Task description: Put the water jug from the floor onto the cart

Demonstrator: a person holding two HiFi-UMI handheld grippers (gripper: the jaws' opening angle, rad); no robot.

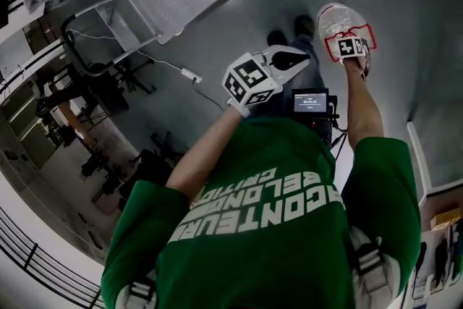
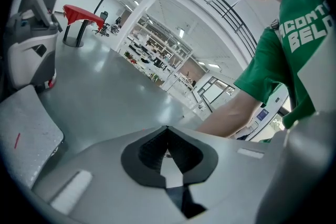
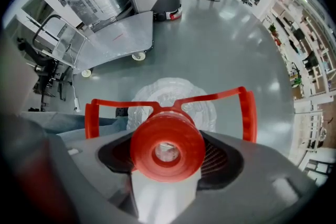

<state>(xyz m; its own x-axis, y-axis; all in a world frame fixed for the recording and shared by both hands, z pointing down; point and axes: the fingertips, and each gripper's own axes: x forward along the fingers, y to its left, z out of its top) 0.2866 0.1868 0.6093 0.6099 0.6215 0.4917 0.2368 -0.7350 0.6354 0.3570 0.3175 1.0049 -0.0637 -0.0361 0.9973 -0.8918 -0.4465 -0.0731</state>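
The right gripper [image 3: 167,152] points straight down, fingers clenched on the red cap of the jug [image 3: 173,96] at frame centre, likely so it hangs plumb when lifted. The left gripper [image 2: 168,128], fingers clenched on nothing, idles. The cart [image 3: 113,39] stands upper left.

Clear water jug [image 3: 170,93] with red cap [image 3: 167,150]; grey floor [image 3: 226,50]

the green shirt [image 2: 307,34] carries white letters, partly readable: "cont" and "bel".
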